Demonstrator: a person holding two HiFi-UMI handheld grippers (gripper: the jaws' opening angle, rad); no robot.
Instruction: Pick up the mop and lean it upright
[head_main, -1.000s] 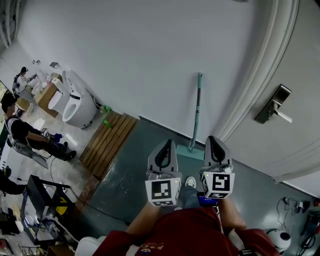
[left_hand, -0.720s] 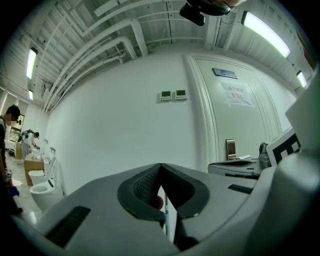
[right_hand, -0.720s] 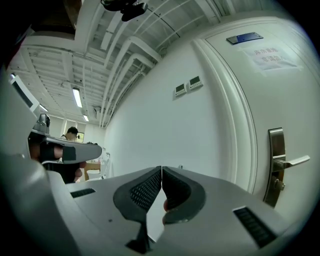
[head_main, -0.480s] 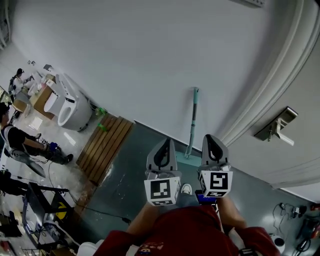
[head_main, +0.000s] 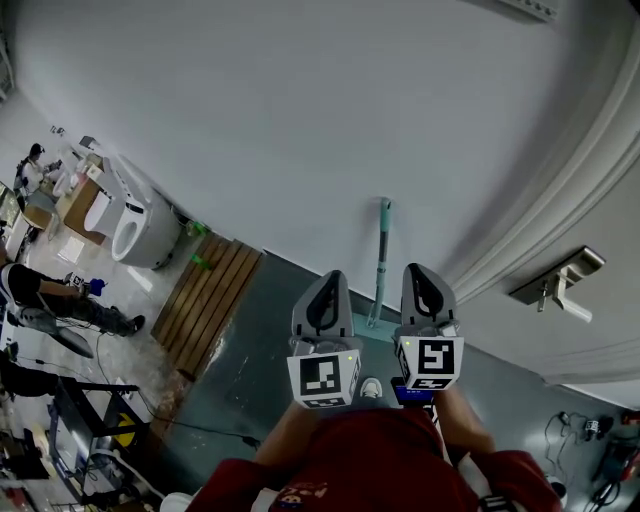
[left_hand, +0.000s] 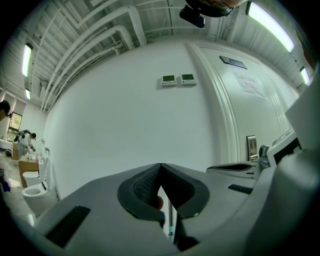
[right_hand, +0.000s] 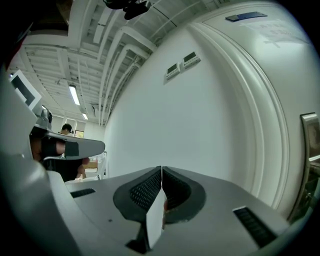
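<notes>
The mop (head_main: 381, 252) stands upright with its teal-topped pole against the white wall and its head (head_main: 372, 322) on the grey floor. Both grippers are held side by side in front of it, apart from it. The pole rises between my left gripper (head_main: 324, 282) and my right gripper (head_main: 419, 272) in the head view. In the left gripper view the pole (left_hand: 170, 220) shows through the slit below the meeting tips of my left gripper (left_hand: 160, 165). My right gripper (right_hand: 161, 168) has its jaws pressed together with nothing between them and points at the wall beside the door frame.
A white door with a metal handle (head_main: 558, 286) is at the right. A wooden slatted platform (head_main: 212, 298) and a white toilet (head_main: 130, 214) lie to the left, with a seated person (head_main: 45, 300) beyond. Cables lie at the lower right (head_main: 590, 430). Two small wall panels (left_hand: 177, 80) hang high up.
The head view has tilted up a little, so the mop and door handle sit lower in the frame. The grippers keep their places and the mop stays against the wall.
</notes>
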